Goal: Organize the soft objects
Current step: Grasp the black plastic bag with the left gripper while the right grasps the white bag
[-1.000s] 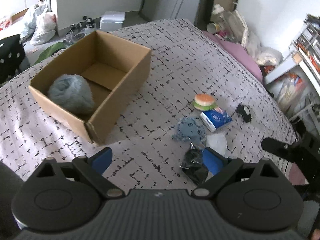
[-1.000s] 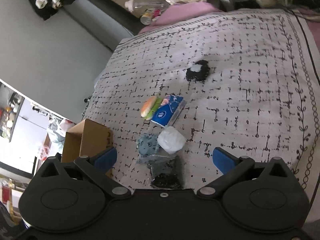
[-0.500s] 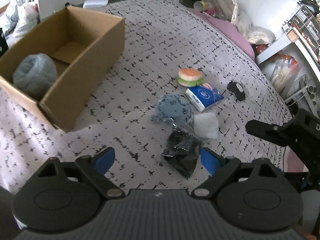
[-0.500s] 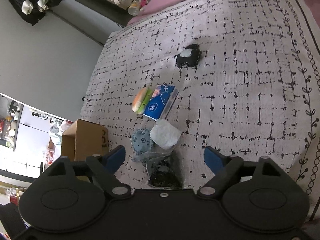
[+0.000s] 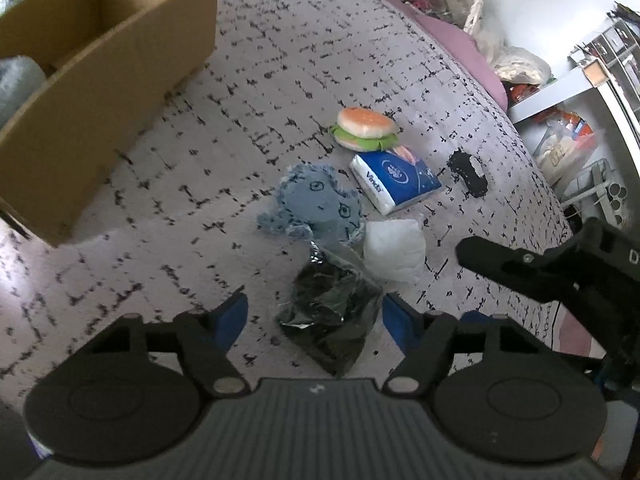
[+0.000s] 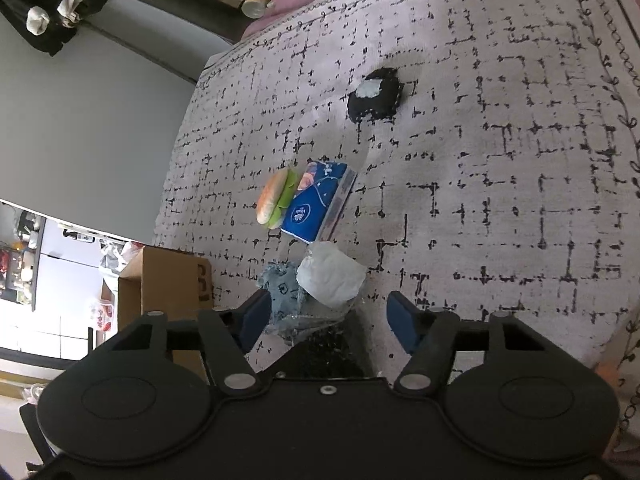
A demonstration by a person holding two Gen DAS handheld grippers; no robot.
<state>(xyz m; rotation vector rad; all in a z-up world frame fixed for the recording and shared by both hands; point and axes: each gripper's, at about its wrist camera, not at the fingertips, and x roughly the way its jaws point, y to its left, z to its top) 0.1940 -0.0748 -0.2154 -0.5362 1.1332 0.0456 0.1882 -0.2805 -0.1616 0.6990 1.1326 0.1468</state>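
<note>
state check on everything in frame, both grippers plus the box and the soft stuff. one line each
left gripper: open, empty, above the black bag
right gripper: open, empty
cardboard box: open-topped, grey bundle inside
black bag: on the bed, crumpled
white pouch: on the bed
blue plush: lying flat
tissue pack: lying flat, touching the burger
burger toy: upright
black pad: apart from the pile

A cardboard box (image 5: 100, 68) runs off the left wrist view's left edge, its grey bundle (image 5: 18, 84) mostly cut off. In the right wrist view, the gripper body hides the lower part of a black bagged item (image 6: 328, 354). The small black object's (image 5: 468, 174) make stays unreadable.
</note>
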